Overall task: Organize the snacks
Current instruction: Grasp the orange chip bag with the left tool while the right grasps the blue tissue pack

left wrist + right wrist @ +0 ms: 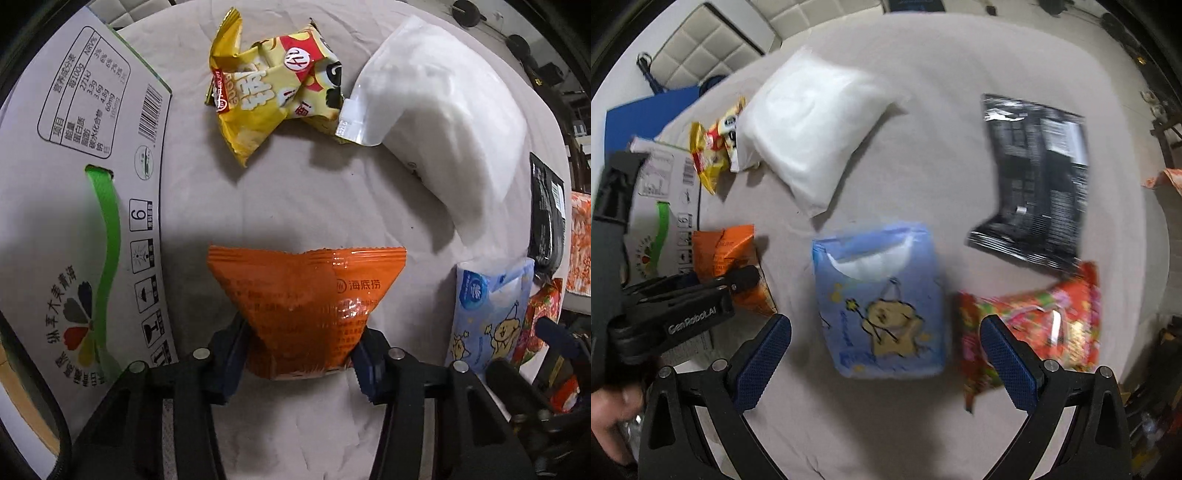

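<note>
My left gripper (299, 354) is shut on an orange snack packet (306, 306), squeezing its lower half just above the beige cloth; the same packet (722, 251) shows at the left of the right wrist view. My right gripper (884, 354) stands open above a blue tissue pack with a cartoon star (882, 306), its fingers either side of it and apart from it. Beyond lie yellow snack packets (266, 92), a white pouch (436, 122), a black packet (1038, 177) and a red flowery packet (1045, 328).
A white cardboard box with a green strap handle (74, 206) stands at the left edge of the cloth, close beside the orange packet. A hand (609, 421) holds the left gripper's handle. The cloth (295, 199) between orange and yellow packets is bare.
</note>
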`<action>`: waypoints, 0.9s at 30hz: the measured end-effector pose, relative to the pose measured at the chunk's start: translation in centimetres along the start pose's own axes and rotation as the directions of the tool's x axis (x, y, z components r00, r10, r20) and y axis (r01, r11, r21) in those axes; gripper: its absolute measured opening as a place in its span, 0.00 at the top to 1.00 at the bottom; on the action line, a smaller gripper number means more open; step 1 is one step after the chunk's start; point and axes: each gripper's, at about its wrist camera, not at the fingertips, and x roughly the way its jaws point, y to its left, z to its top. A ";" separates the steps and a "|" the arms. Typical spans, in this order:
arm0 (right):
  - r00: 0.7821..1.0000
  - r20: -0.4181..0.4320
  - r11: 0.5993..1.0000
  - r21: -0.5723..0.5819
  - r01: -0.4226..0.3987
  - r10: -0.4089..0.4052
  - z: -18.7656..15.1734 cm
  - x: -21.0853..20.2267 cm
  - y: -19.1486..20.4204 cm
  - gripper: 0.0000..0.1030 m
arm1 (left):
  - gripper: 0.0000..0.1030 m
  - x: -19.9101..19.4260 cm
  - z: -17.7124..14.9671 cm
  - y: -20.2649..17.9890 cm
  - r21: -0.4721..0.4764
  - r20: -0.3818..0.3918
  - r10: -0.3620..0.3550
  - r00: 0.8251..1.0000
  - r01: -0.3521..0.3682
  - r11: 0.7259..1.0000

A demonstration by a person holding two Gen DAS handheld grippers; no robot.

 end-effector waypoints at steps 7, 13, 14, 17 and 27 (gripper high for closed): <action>0.997 -0.028 0.998 -0.009 0.066 -0.066 1.3 2.8 1.7 0.01 | 0.54 1.0 0.9 -0.8 0.008 -0.013 0.032 0.999 -0.031 0.999; 0.992 -0.084 0.995 -0.007 0.098 -0.098 1.9 4.1 2.9 0.25 | 0.54 1.4 1.2 -1.8 0.026 -0.006 0.055 0.998 -0.055 0.998; 0.989 -0.096 0.994 -0.011 0.107 -0.108 1.9 4.5 3.3 0.25 | 0.55 1.5 1.1 -1.9 0.025 -0.008 0.058 0.998 -0.057 0.998; 0.983 -0.091 0.987 -0.025 0.156 -0.158 1.6 5.5 4.3 0.33 | 0.58 0.9 0.5 -1.8 0.026 0.000 0.070 0.998 -0.070 0.997; 0.990 -0.097 0.993 0.050 0.103 -0.098 0.2 4.9 4.5 0.54 | 0.67 -0.9 -1.1 -2.0 0.031 0.045 0.056 0.997 -0.057 0.998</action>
